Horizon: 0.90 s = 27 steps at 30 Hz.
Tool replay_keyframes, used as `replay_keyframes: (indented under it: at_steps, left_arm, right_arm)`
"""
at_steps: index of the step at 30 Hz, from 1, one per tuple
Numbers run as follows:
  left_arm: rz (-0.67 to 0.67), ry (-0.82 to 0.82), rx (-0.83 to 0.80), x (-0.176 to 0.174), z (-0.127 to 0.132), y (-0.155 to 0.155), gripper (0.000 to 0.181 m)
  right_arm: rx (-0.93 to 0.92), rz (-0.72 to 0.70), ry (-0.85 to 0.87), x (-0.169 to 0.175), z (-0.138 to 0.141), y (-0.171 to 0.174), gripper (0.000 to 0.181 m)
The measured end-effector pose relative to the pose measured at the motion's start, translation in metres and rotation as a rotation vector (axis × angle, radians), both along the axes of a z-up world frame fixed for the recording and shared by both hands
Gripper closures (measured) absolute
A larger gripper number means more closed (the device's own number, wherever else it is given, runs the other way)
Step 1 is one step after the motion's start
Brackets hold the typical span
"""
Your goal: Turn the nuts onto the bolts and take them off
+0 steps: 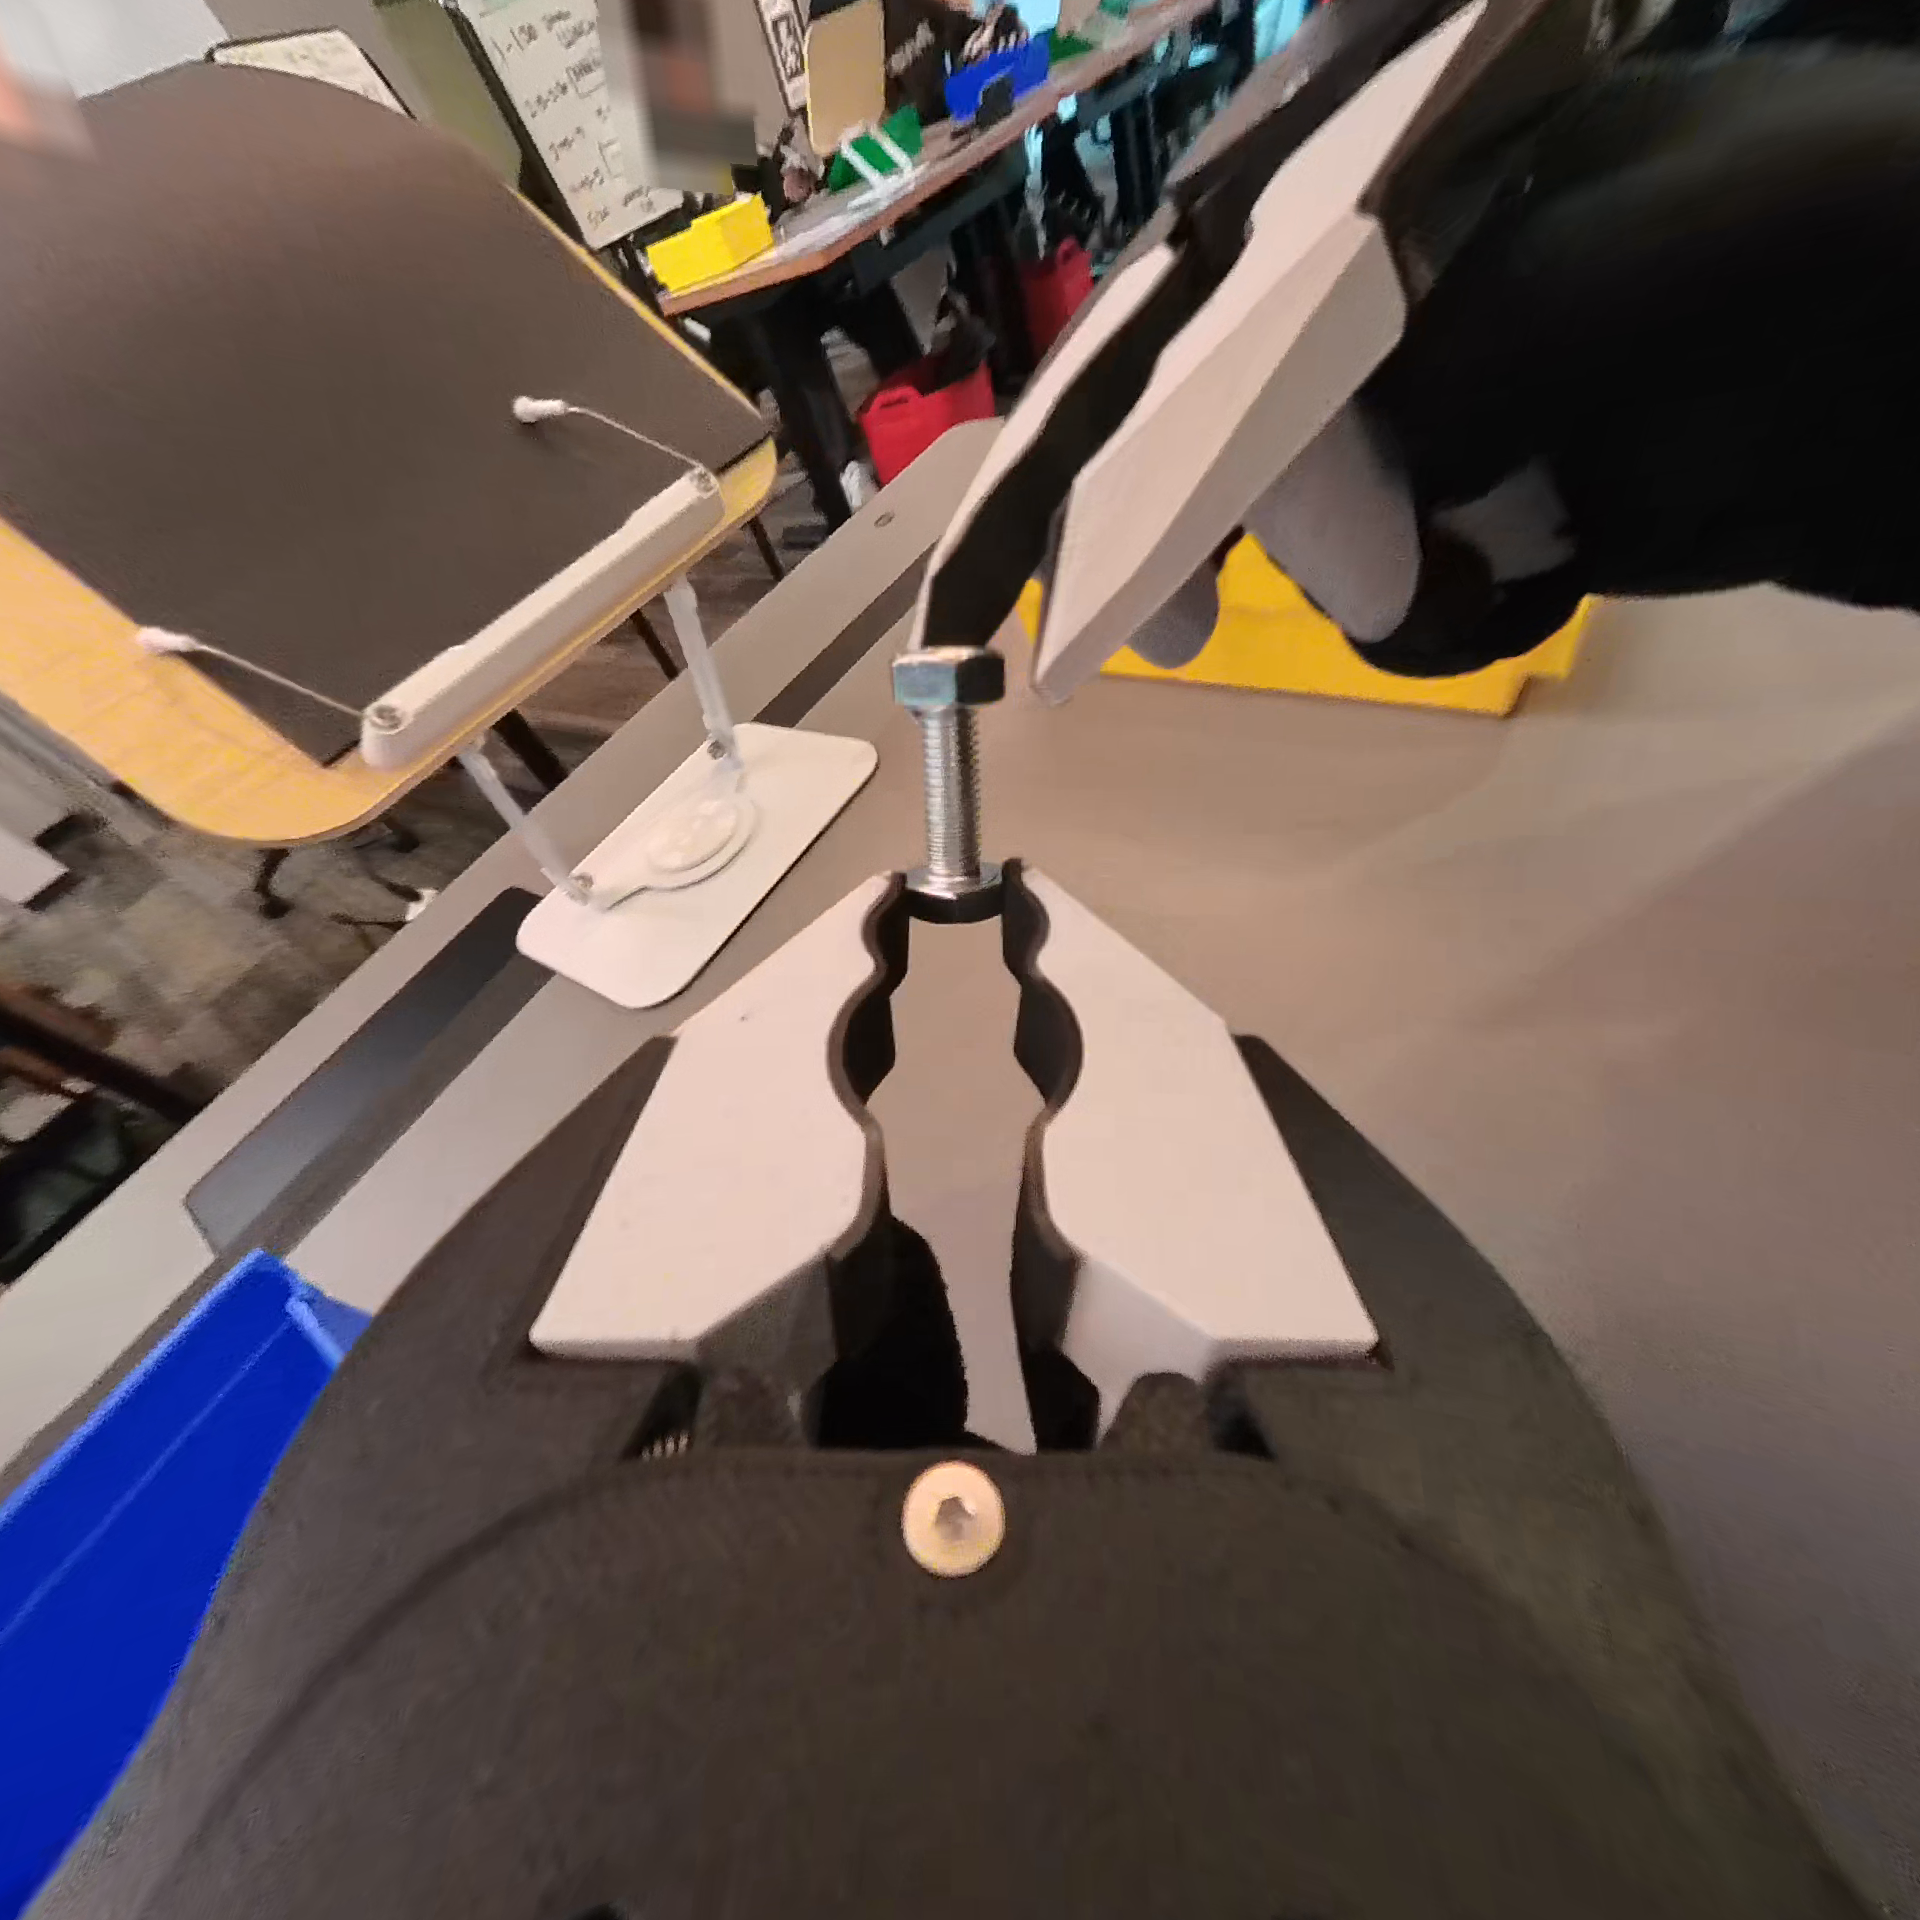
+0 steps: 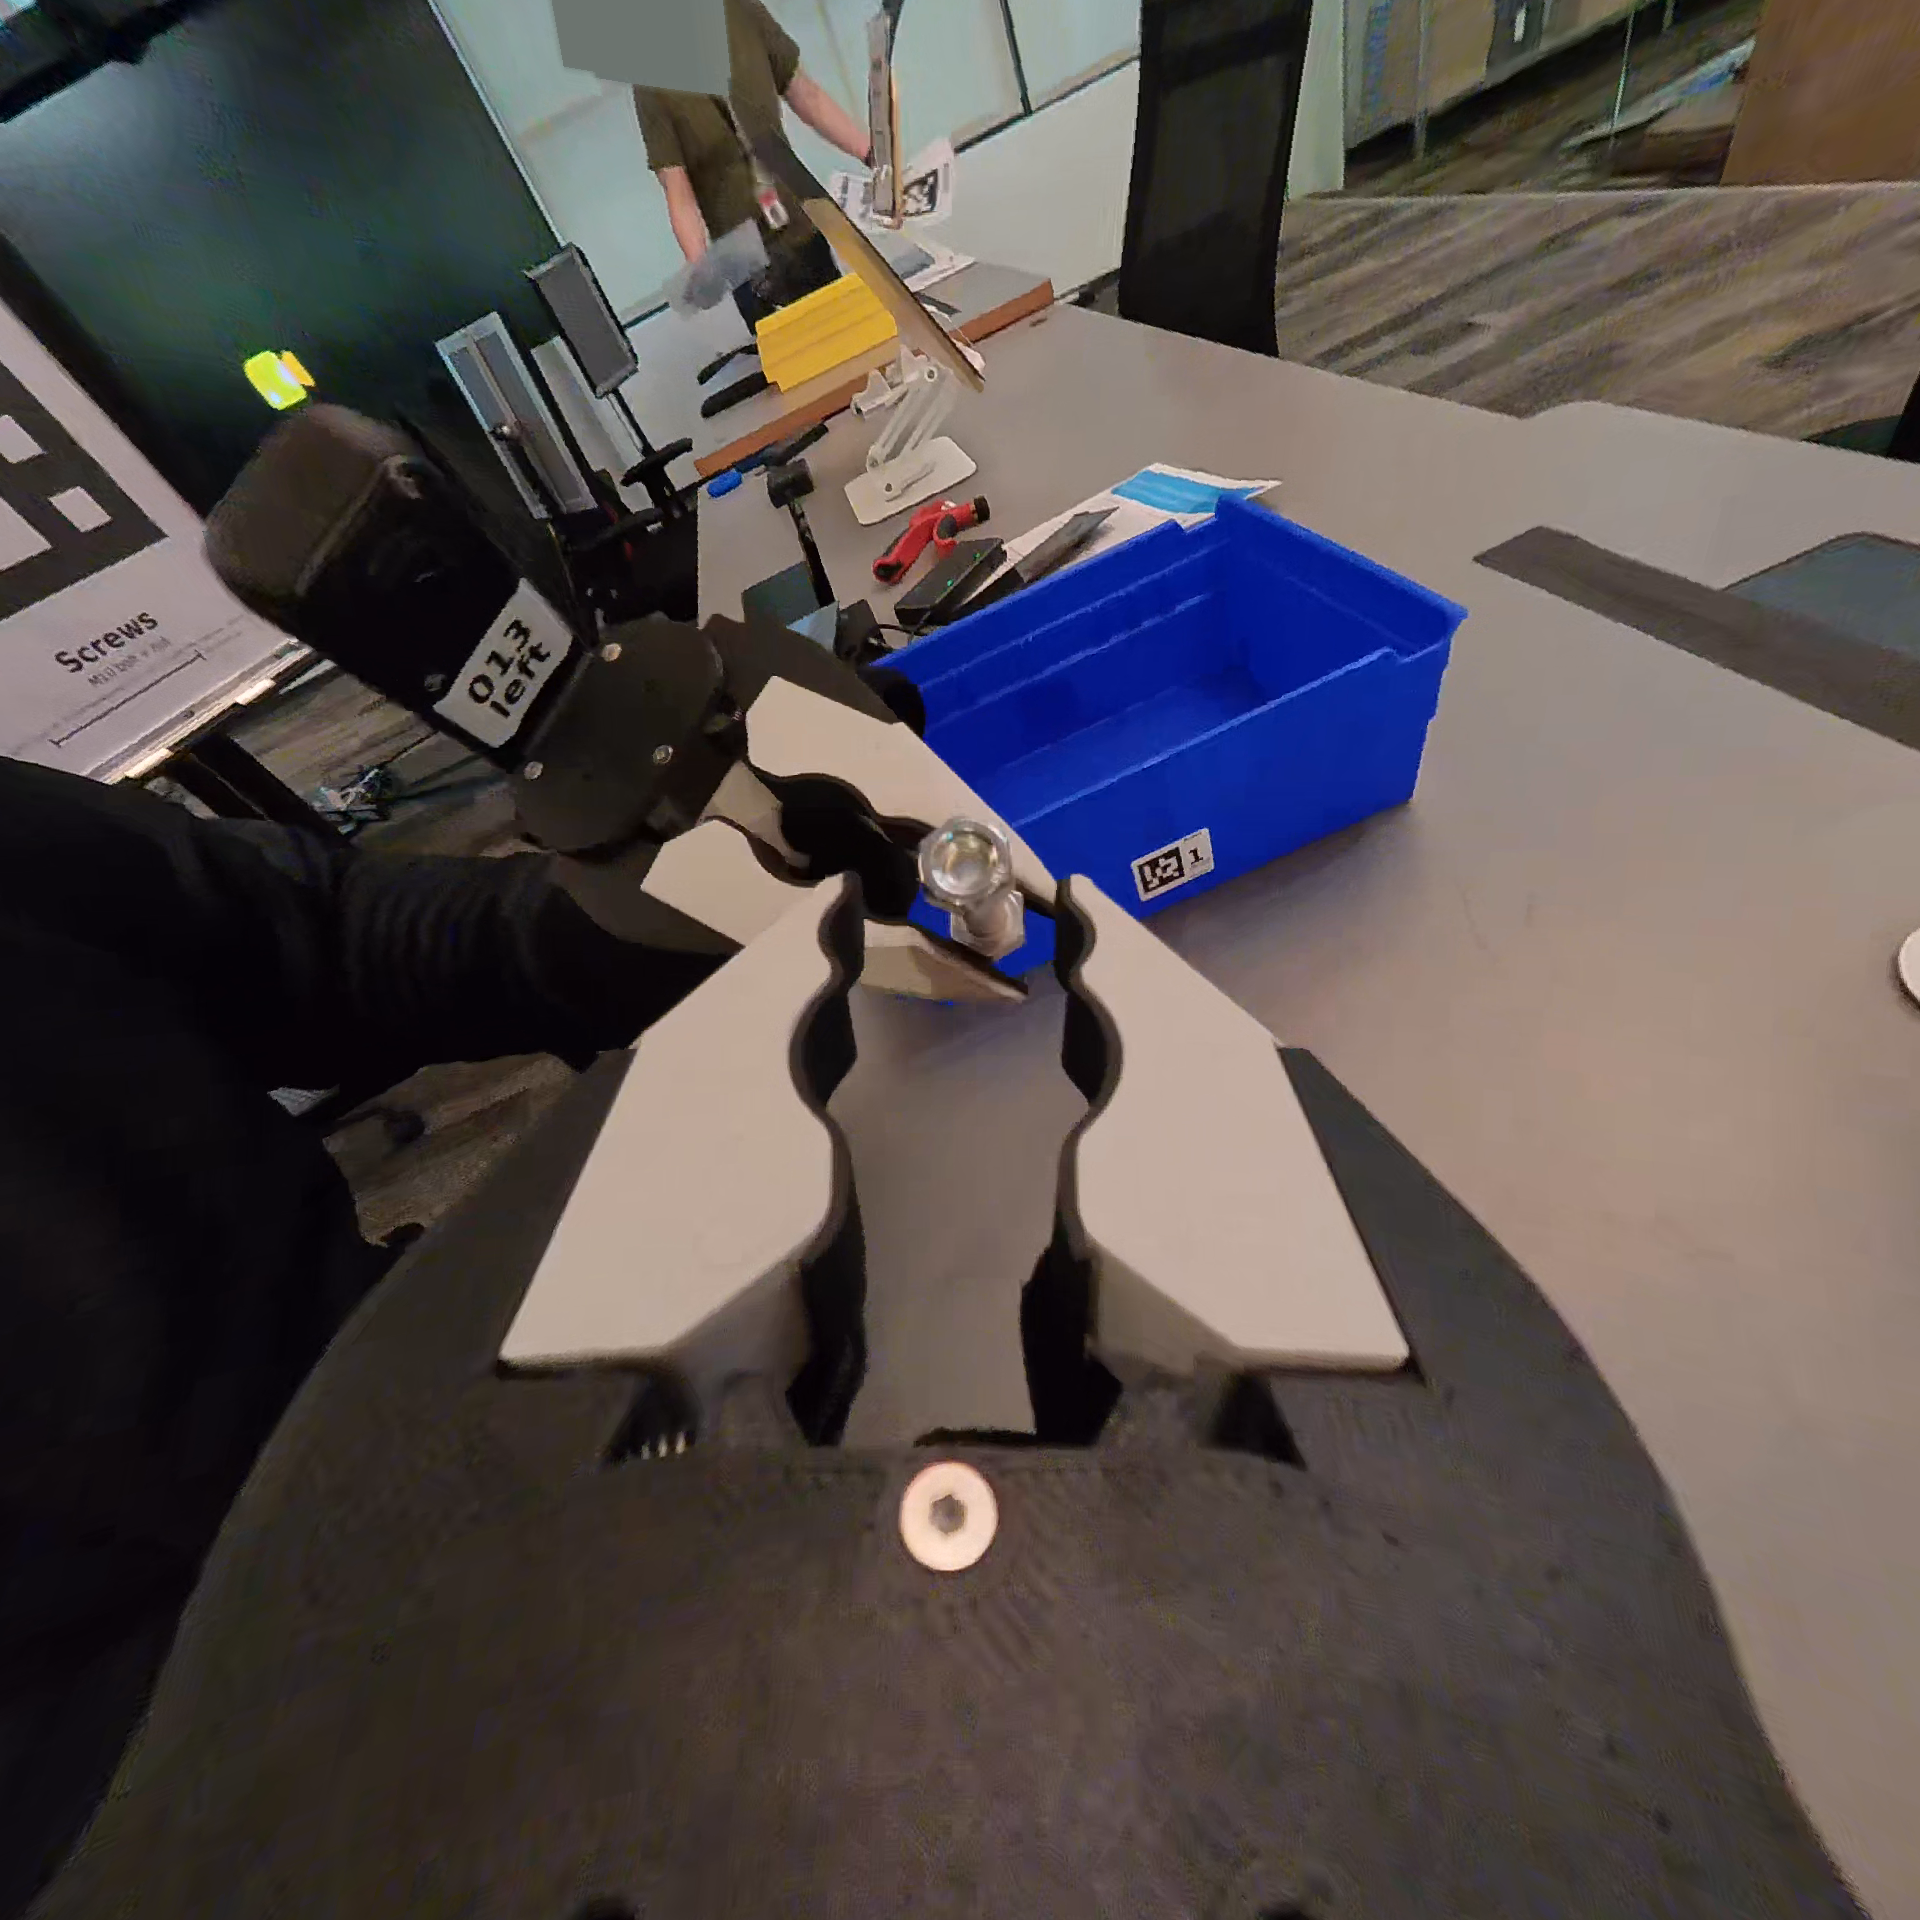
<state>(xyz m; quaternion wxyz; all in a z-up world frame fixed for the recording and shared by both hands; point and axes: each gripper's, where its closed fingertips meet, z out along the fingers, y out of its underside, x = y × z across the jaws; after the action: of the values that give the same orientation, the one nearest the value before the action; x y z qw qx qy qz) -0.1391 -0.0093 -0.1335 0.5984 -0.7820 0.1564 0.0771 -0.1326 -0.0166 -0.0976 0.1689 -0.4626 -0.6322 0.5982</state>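
A silver bolt (image 1: 951, 790) stands upright over the grey table (image 1: 1507, 1091). My left gripper (image 1: 951, 896) is shut on its lower end. A hex nut (image 1: 948, 675) sits at the bolt's top end. My right gripper (image 1: 987, 665) comes down from the upper right, held by a black-gloved hand, with its jaws apart at the nut; one fingertip touches the nut's left side. In the right wrist view the nut (image 2: 964, 857) lies just beyond my open right gripper (image 2: 961, 894), and the left gripper (image 2: 971, 935) holds the bolt from the left.
A blue bin (image 2: 1195, 727) stands on the table behind the bolt; it also shows in the left wrist view (image 1: 125, 1558). A yellow bin (image 1: 1299, 649) lies behind the right gripper. A white stand (image 1: 696, 862) carries a tilted board (image 1: 312, 416). A person (image 2: 707, 135) stands far back. Left and right tips are no more than a few centimetres apart.
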Motion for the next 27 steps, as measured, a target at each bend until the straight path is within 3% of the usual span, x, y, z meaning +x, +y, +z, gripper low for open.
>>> replay_keyframes:
  at_steps: [6,20,27]
  left_arm:
    - [0.009,0.042,-0.030,0.001,-0.008,0.002,0.165]
    - [-0.083,0.025,-0.100,0.008,-0.010,-0.002,0.165]
    - [-0.217,-0.081,-0.247,0.017,-0.020,-0.012,0.165]
  right_arm:
    - [0.066,-0.020,-0.033,-0.002,-0.009,0.001,0.165]
    - [0.245,0.095,-0.041,0.004,-0.014,-0.002,0.166]
    - [0.606,0.271,-0.028,0.011,-0.027,-0.007,0.165]
